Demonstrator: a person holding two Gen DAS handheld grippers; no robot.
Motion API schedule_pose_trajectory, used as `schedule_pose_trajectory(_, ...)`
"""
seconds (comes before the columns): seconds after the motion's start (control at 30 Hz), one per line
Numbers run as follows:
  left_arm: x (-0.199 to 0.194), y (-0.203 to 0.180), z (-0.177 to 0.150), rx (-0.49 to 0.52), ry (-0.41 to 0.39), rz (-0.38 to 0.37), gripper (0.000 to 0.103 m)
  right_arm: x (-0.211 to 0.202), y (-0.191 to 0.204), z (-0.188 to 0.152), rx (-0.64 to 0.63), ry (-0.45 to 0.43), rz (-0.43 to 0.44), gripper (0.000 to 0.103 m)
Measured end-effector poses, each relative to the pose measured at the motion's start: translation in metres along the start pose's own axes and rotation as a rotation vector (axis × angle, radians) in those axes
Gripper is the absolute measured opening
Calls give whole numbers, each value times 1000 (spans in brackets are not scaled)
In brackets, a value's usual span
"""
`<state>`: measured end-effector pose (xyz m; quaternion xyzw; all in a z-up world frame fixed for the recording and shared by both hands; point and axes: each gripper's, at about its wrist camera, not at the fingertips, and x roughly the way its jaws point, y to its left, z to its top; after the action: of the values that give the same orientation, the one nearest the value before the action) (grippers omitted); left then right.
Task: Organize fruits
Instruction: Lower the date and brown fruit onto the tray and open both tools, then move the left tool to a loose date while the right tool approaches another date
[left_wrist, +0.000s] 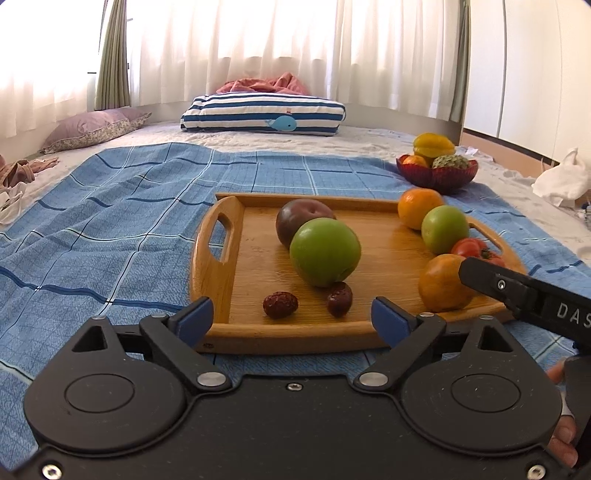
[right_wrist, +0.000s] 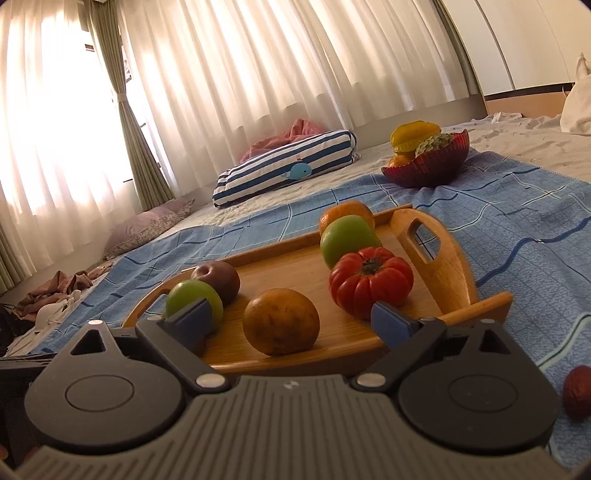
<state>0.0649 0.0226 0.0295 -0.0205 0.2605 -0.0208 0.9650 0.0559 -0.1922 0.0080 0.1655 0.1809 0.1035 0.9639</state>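
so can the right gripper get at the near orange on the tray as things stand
Probably yes: the right gripper is open and the orange lies straight ahead between its fingers at the wooden tray's near edge, with only the low rim between.

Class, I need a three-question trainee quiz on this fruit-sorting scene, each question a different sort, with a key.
1. True or false: the left tool grips a green fruit.
2. How many small red dates lie on the wooden tray?
3. The red bowl sits: A) on the tray B) beyond the tray on the blue cloth C) on the striped pillow.

Key: 1 false, it is open and empty; 2 two; 3 B.
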Motion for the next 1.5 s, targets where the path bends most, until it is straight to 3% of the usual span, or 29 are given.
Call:
schedule_pose_trajectory(0.23,-21,-10,-10,-17,-23,-51,98,-33,7,-6,-69,-26,-53,101)
schedule_pose_trajectory(0.8,-40,-48,-36,41,-21,-114,100,-73,-6,-23,-181,-118,-436,103)
schedule_pose_trajectory(1.03,-36,-60,-42,33,-15,-113,98,-73,-16,-29,-152,-112,-503,102)
schedule_pose_trajectory(1.23,-34,-70,-44,59,6,-114,77,-68,-22,-35,-136,-68,-515,86)
schedule_pose_trajectory(1.4,-34,-79,-47,86,13,-120,48,-65,-25,-37,-128,-52,-520,69)
schedule_pose_trajectory(1.5,-35,-85,-48,115,9,-133,40,-62,-27,-38,-122,-40,-526,62)
